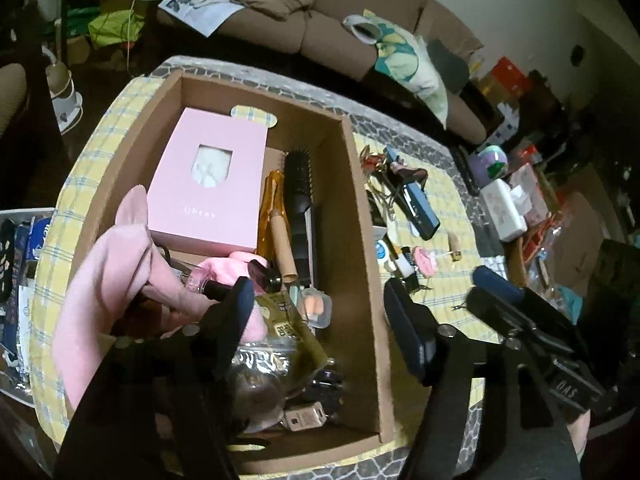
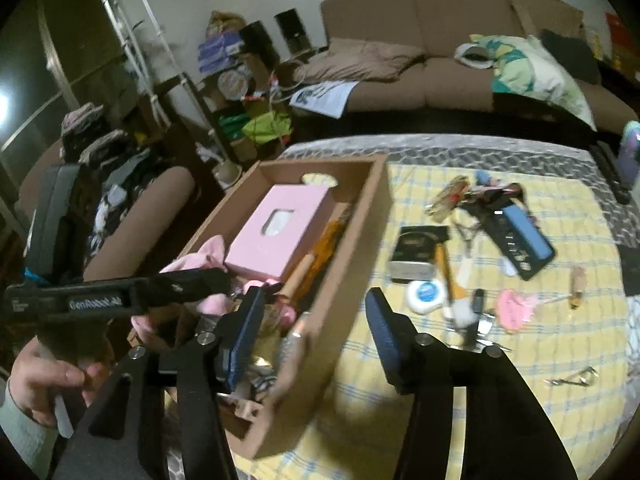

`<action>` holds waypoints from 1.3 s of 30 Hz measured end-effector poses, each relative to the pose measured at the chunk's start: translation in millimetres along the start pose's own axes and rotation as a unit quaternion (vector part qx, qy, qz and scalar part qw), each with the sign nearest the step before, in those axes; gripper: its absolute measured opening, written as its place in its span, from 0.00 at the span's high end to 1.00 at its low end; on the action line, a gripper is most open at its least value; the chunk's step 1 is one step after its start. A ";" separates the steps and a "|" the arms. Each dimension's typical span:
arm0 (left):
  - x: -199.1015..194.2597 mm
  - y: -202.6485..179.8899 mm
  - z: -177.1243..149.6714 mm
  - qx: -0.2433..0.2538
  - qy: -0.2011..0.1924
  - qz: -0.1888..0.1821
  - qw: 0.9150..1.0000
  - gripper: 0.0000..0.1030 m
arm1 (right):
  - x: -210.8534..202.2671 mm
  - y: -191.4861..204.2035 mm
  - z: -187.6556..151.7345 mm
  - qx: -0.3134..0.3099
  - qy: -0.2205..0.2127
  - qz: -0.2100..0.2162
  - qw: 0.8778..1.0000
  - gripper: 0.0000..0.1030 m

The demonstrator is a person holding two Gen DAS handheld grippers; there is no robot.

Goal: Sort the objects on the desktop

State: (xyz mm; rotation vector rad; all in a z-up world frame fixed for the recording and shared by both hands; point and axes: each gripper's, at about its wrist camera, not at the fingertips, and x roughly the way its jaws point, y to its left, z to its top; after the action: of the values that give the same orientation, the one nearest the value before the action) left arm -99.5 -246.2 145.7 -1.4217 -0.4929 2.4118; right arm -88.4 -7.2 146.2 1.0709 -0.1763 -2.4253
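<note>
An open brown cardboard box [image 1: 360,216] is sitting on a yellow plaid cloth [image 1: 444,292] over the table, and it is holding a flat pink carton with a small window [image 1: 208,184], a black round bristle hairbrush [image 1: 299,184], a translucent amber plastic piece [image 1: 272,208], soft pink plush fabric [image 1: 116,272] and a crinkly olive foil packet [image 1: 288,320]. The left gripper [image 1: 320,304] is hanging over the box's near end with its jaws standing apart and nothing pressed between the dark padded fingers [image 1: 404,320]. The right gripper [image 2: 316,320] is hovering across the box's right wall, its jaws likewise gaping and empty. Only the right wrist view is showing a hand [image 2: 44,372] gripping the left tool's handle, plus loose items on the cloth: a round white-and-blue tin [image 2: 424,296], a black square case [image 2: 416,252] and a pink flat piece [image 2: 514,308]. Only the left wrist view is showing the small clear case with peach sponges [image 1: 316,304] deep inside the box. A brown sofa [image 2: 420,40] is standing behind the table.
</note>
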 end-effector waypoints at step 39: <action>157.6 -160.9 71.8 0.138 0.036 0.094 0.985 0.26 | -33.8 -196.2 -31.0 0.089 -0.041 -0.051 0.994 0.26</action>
State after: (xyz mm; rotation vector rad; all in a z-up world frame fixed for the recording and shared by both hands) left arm -223.3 -45.9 125.4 -1.4815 -0.0043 2.4431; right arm -120.0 183.1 88.1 1.0810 -0.3787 -2.5867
